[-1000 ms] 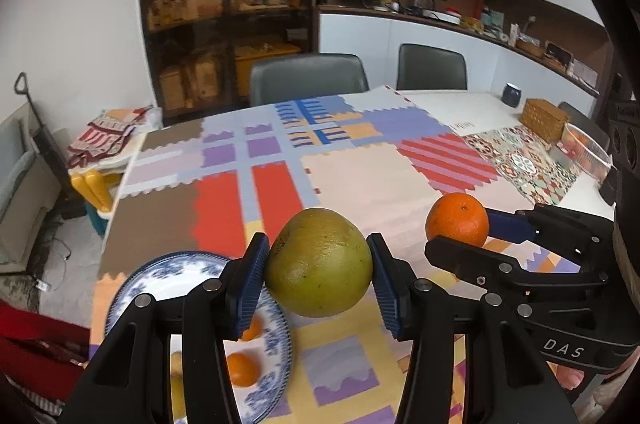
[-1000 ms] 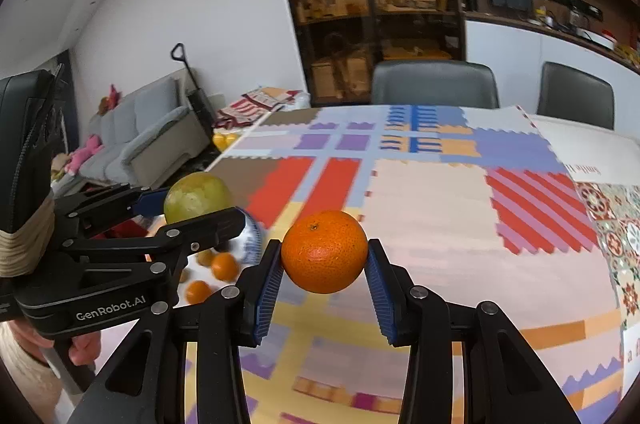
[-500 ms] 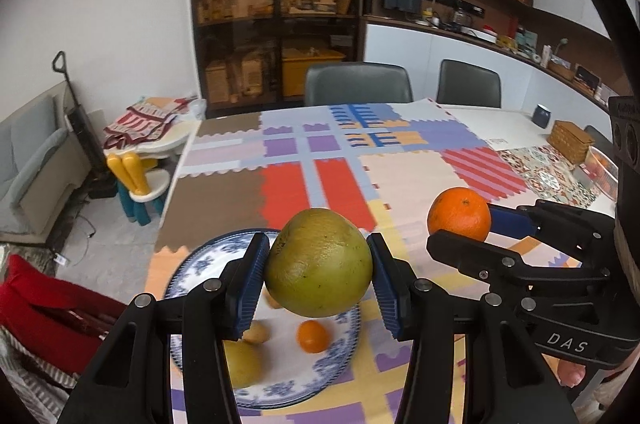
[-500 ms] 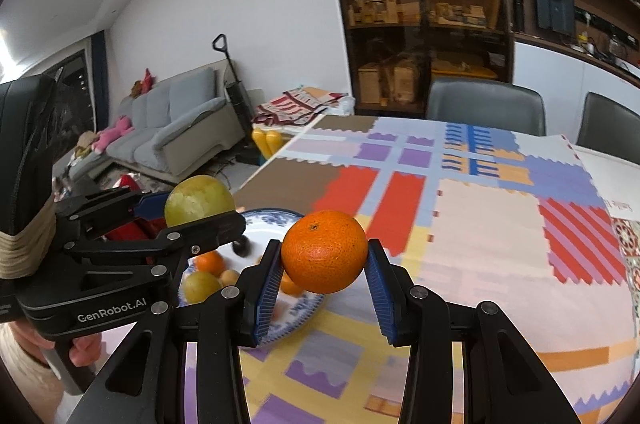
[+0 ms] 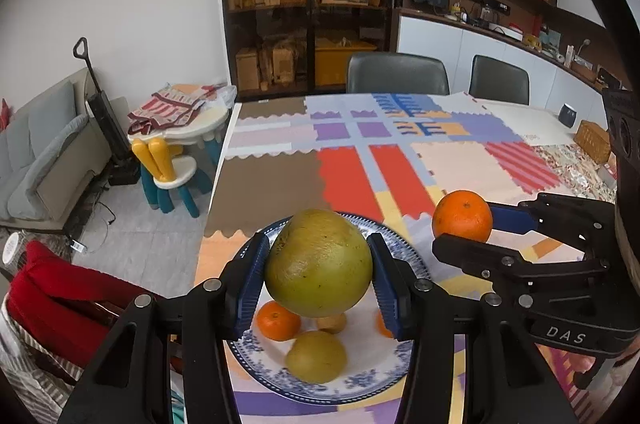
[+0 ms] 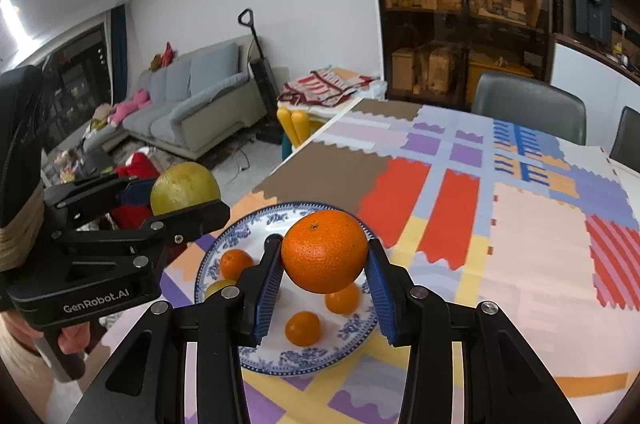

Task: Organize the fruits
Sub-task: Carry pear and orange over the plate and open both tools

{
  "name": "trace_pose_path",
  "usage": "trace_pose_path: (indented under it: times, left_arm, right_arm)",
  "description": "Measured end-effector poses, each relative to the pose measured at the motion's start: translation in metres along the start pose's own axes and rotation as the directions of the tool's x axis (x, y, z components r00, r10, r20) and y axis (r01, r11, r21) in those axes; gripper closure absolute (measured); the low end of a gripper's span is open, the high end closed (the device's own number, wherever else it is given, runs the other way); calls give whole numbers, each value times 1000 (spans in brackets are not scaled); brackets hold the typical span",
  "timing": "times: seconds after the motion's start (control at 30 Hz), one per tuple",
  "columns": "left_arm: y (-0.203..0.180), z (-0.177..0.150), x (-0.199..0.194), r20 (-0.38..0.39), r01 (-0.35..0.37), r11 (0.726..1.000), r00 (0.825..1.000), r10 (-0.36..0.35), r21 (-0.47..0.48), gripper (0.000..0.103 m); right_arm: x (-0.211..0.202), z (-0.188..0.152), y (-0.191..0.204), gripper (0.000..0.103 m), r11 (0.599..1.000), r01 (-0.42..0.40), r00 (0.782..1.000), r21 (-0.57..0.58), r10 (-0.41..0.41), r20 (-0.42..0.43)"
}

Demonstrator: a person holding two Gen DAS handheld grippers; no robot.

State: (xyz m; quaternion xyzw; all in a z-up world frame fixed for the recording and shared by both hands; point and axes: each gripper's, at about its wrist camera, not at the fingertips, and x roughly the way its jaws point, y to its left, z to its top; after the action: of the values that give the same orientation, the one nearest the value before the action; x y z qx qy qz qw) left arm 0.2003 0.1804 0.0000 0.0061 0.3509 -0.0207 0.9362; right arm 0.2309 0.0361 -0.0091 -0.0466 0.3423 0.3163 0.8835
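Observation:
My left gripper is shut on a large yellow-green pomelo, held above a blue-and-white plate near the table's left front corner. On the plate lie a small mandarin, a green-yellow fruit and more small fruit partly hidden by the pomelo. My right gripper is shut on an orange, which hangs over the same plate. Several small mandarins sit below it. Each gripper shows in the other's view: the right beside the left, the left over the plate's left side.
A patchwork cloth covers the table. Two grey chairs stand at its far side, a wicker box at the far right. Left of the table edge are a child's table and chair, a sofa and red fabric.
Both grippers have moved left across the table with their fruit. The plate has come from the lower left to right under both of them.

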Motion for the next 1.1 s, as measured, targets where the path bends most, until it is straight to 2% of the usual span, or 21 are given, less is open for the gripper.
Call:
trace_pose_path:
  times: [0.4,0.53,0.77,0.83,0.93,1.07,1.1]
  left_arm:
    - [17,-13,57,-117,42,998,992,-37,38,54]
    - [18,-18,73,-160,68,996,985,-58,62,54]
    - [17,-23,86,-224,82,990,973,-54,116,54]
    - [17,-23,86,-224,83,988,973,-51,134,51]
    - [17,-19,77,-189,48,987,982,-18,156,36]
    - [20,-16,66,-154,10,990,988,12,142,34]
    - [19,-16,62,-149,-6,989,988,28,145,34]
  right_arm:
    - [52,-18,13,60,1000,-16,992,-27,12,-126]
    - [65,-26,14,60,999,-20,986,-26,16,-166]
    - [79,-32,12,60,1000,-25,980,-16,22,-197]
    - [82,-32,11,60,1000,-29,979,-12,26,-202]
    - [84,-32,11,60,999,-33,979,-7,31,-202]
    - [83,-32,11,59,1000,-26,978,-6,24,-207]
    - [82,-32,11,54,1000,-21,978,-6,20,-206]
